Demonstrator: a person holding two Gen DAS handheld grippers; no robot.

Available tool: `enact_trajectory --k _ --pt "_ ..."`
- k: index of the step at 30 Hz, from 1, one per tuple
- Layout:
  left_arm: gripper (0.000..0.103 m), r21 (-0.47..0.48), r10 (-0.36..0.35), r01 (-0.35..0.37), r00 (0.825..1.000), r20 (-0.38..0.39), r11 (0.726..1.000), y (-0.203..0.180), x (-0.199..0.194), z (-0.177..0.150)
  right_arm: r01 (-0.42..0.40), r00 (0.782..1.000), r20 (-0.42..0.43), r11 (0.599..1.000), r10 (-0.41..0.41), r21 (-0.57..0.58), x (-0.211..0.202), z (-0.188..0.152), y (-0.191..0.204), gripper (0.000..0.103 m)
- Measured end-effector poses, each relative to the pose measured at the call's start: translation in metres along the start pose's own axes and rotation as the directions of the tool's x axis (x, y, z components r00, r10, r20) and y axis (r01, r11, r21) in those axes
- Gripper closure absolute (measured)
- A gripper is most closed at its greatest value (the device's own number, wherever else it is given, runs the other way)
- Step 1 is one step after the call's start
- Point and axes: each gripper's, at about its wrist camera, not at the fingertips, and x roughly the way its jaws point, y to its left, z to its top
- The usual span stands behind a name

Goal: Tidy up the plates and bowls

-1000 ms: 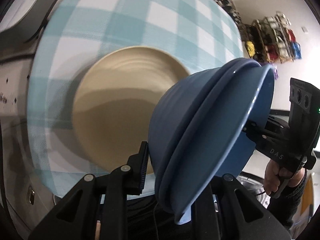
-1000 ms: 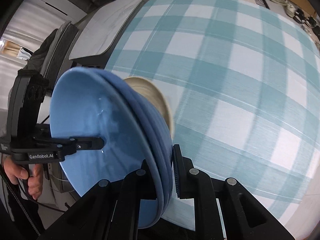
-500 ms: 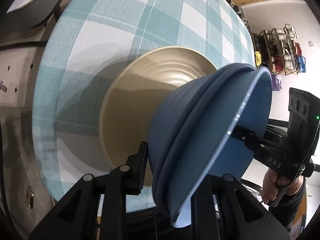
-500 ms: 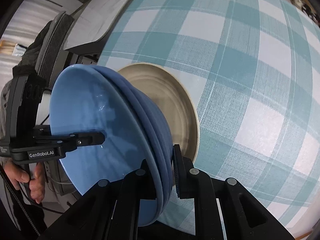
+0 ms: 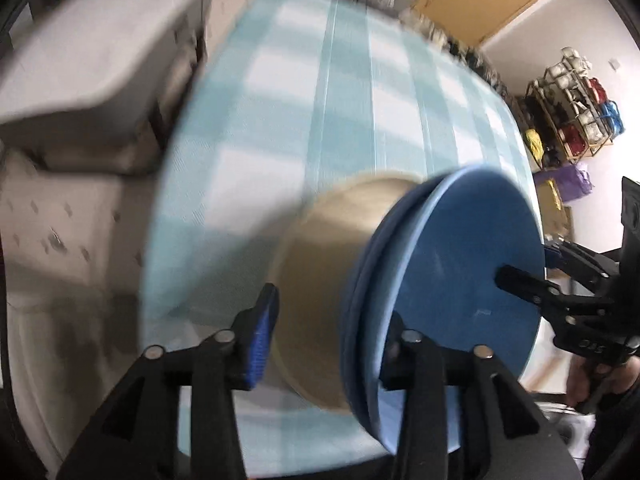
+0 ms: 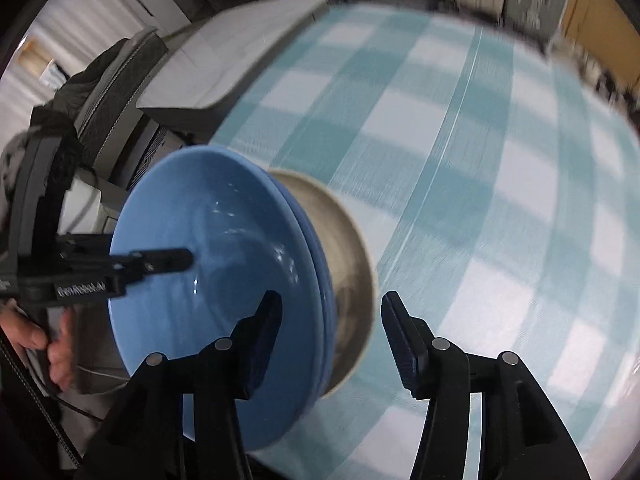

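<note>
Bowls (image 5: pixel 460 276), 2 blue ones nested, are sitting on the tan plate (image 5: pixel 320 296) as I am spreading both grippers (image 5: pixel 332 340) (image 6: pixel 332 332) off the rims, backing straight out to avoid nudging the stack.

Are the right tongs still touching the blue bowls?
Apart. The right wrist view shows the right tongs opening, with the rims of the blue bowls between the pads and a visible gap on each side.
</note>
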Motion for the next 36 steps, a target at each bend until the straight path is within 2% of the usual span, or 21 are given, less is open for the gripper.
enact_trajectory --k 1,3,6,8,10,12,14,19,21,22,23,25,26,27,30,31,32,33,34,36 --pt "0.059 0.001 0.013 -0.013 0.999 0.035 1.0 0.0 -0.005 -0.002 0.001 0.999 0.045 1.0 -0.001 -0.007 -0.008 -0.004 0.0 0.047" --pt "0.059 0.008 0.021 -0.022 0.995 0.099 1.0 -0.003 -0.017 -0.01 0.005 0.99 0.14 1.0 -0.006 0.004 -0.022 -0.016 -0.003 0.032" --pt "0.058 0.022 -0.055 0.052 0.99 0.13 0.998 -0.009 -0.026 -0.015 -0.015 0.97 0.243 1.0 0.008 0.027 -0.038 -0.032 -0.004 0.032" --pt "0.055 0.027 -0.071 0.067 0.986 0.148 0.997 -0.016 -0.029 -0.016 -0.038 0.957 0.29 0.999 0.026 0.036 -0.043 -0.042 -0.002 0.032" --pt "0.055 0.044 -0.038 0.031 0.985 0.166 0.999 -0.023 -0.034 -0.018 -0.014 0.947 0.321 0.999 -0.001 0.045 -0.044 -0.046 0.004 0.032" --pt "0.055 0.044 -0.018 0.008 0.972 0.233 0.999 -0.026 -0.045 -0.025 -0.018 0.933 0.361 0.999 0.003 0.037 -0.048 -0.049 0.008 0.032" --pt "0.054 0.056 -0.004 -0.012 0.963 0.269 0.998 -0.03 -0.055 -0.032 0.005 0.909 0.415 0.999 -0.023 0.045 -0.057 -0.057 0.011 0.032" --pt "0.05 0.047 0.069 -0.094 0.923 0.378 0.994 -0.046 -0.076 -0.055 -0.034 0.868 0.497 0.996 -0.012 0.082 -0.074 -0.075 0.017 0.031" --pt "0.047 0.058 0.071 -0.107 0.896 0.438 0.993 -0.056 -0.086 -0.068 -0.04 0.839 0.544 0.995 -0.018 0.096 -0.083 -0.086 0.022 0.031" --pt "0.041 0.063 0.08 -0.123 0.882 0.463 0.99 -0.061 -0.089 -0.074 -0.04 0.827 0.562 0.995 -0.021 0.095 -0.087 -0.09 0.025 0.029" --pt "0.026 0.067 0.095 -0.147 0.864 0.494 0.987 -0.066 -0.093 -0.08 -0.041 0.813 0.582 0.995 -0.019 0.089 -0.092 -0.095 0.028 0.027" --pt "0.006 0.069 0.121 -0.195 0.81 0.574 0.978 -0.077 -0.101 -0.095 -0.032 0.777 0.629 0.995 -0.032 0.091 -0.102 -0.107 0.035 0.023" --pt "0.004 0.069 0.126 -0.208 0.79 0.6 0.976 -0.08 -0.104 -0.101 -0.032 0.757 0.652 0.995 -0.036 0.092 -0.107 -0.114 0.038 0.021" --pt "0.004 0.073 0.121 -0.215 0.766 0.631 0.974 -0.082 -0.109 -0.109 -0.043 0.749 0.662 0.996 -0.024 0.084 -0.111 -0.12 0.041 0.02" --pt "0.0 0.039 0.147 -0.235 0.72 0.679 0.971 -0.08 -0.113 -0.125 -0.125 0.745 0.666 0.988 0.033 0.09 -0.122 -0.139 0.042 0.02" --pt "0.0 0.018 0.16 -0.236 0.708 0.688 0.972 -0.079 -0.114 -0.128 -0.139 0.729 0.684 0.985 0.034 0.098 -0.127 -0.15 0.041 0.02" --pt "0.0 -0.013 0.171 -0.229 0.684 0.709 0.973 -0.075 -0.115 -0.134 -0.138 0.716 0.697 0.985 0.025 0.106 -0.131 -0.157 0.042 0.018" --pt "0.0 -0.029 0.17 -0.217 0.67 0.723 0.976 -0.073 -0.115 -0.14 -0.127 0.699 0.715 0.986 0.01 0.11 -0.136 -0.166 0.043 0.014" --pt "0.0 -0.048 0.175 -0.207 0.656 0.734 0.977 -0.071 -0.115 -0.145 -0.089 0.674 0.738 0.99 -0.019 0.107 -0.14 -0.175 0.048 0.011" --pt "0.0 -0.081 0.193 -0.2 0.64 0.744 0.976 -0.067 -0.113 -0.151 0.01 0.626 0.776 0.995 -0.081 0.096 -0.144 -0.189 0.058 0.002"
